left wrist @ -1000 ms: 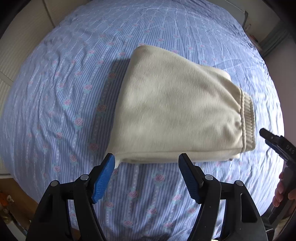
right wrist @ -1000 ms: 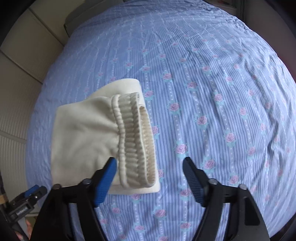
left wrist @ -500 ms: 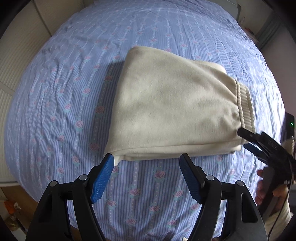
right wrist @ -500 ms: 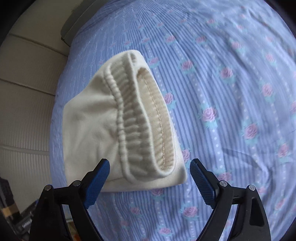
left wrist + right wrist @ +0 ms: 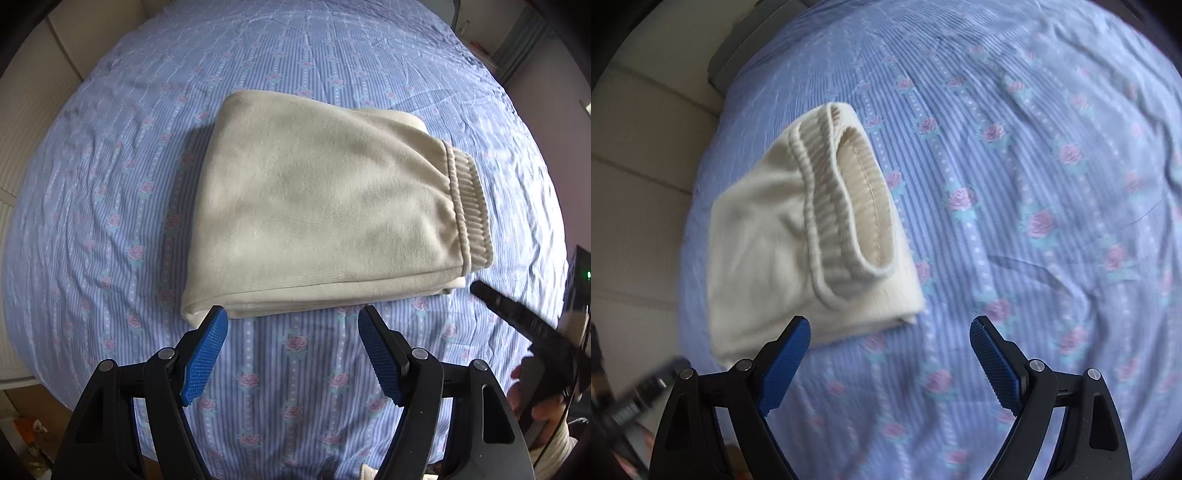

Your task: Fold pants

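Cream pants [image 5: 314, 206] lie folded into a thick packet on the blue flowered bed sheet [image 5: 92, 221]. Their ribbed waistband [image 5: 469, 206] is on the right side. My left gripper [image 5: 292, 310] hovers open just in front of the packet's near folded edge, nothing between its blue pads. In the right wrist view the pants [image 5: 764, 251] fill the left half, with the waistband [image 5: 849, 206] gaping toward the camera. My right gripper [image 5: 889, 320] stands wide open above the packet's near right corner, holding nothing. Its black finger [image 5: 517, 317] shows blurred at the right of the left wrist view.
The sheet [image 5: 1034, 184] stretches wrinkled to the right of the pants. Cream panelled walls [image 5: 635, 184] border the bed on the left. A hand [image 5: 535, 398] grips the right tool. The left tool [image 5: 639, 398] is a blur at the lower left.
My right gripper came down and closer to the waistband end of the pants, and its jaws spread wider. The left gripper shifted slightly along the near edge, still open.
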The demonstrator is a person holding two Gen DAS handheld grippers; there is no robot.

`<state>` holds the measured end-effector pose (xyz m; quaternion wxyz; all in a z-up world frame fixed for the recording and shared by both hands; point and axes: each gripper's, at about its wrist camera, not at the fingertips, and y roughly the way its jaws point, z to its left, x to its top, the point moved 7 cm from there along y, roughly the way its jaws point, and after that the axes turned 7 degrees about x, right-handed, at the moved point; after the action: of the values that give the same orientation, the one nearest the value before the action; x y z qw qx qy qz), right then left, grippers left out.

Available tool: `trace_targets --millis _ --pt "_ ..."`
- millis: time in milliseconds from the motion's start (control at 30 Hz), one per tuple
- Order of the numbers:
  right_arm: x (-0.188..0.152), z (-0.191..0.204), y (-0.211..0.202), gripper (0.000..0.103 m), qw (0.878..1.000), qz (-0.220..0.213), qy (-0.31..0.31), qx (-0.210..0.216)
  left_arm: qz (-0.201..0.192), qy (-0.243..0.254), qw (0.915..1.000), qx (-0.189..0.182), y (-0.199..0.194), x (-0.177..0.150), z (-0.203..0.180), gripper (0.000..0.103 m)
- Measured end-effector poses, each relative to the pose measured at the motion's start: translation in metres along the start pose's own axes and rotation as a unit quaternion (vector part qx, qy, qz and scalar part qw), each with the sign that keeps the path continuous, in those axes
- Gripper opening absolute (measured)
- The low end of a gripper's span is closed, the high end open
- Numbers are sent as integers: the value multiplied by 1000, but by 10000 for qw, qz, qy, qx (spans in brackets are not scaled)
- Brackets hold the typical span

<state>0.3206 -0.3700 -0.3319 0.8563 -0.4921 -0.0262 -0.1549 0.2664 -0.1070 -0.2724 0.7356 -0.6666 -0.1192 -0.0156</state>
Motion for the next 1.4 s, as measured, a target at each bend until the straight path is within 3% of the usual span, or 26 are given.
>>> trace_targets --millis 67,167,300,467,567,667,733,767,833,1033,1267,1400 --pt "-9 -3 4 88 9982 106 -379 -456 5 78 10000 12 -1 -3 -5 72" --pt "-16 -11 20 71 9933 347 -648 -890 10 137 9999 11 -1 -6 -8 72" --pt "-18 -12 42 63 9909 578 -706 -993 2 136 9999 9 -3 -12 -9 72" --pt "-14 14 64 63 9894 588 -935 -948 41 -14 10000 39 -1 -16 -1 73" --pt "-11 30 60 63 9935 521 -793 -629 83 -111 9999 13 0 -18 5 73" --pt "-2 58 31 70 9978 212 -617 79 25 -117 9999 36 -2 -17 9 73" --pt "11 73 16 99 9977 -85 -607 289 27 -132 9999 42 -1 -17 10 74" --pt "16 79 12 101 9974 -211 -609 334 48 -150 9999 25 1 -16 10 74" --pt "33 85 15 102 9969 -352 -517 470 98 -172 9998 -6 4 -15 9 74" --pt "54 74 70 102 9944 29 323 1006 20 37 10000 39 1 -12 -2 75" --pt "15 56 112 102 9860 561 1005 1208 103 10 9999 3 9 -10 -5 75" --pt "9 55 127 101 9823 528 1184 1354 145 28 9999 -2 13 -9 -9 75"
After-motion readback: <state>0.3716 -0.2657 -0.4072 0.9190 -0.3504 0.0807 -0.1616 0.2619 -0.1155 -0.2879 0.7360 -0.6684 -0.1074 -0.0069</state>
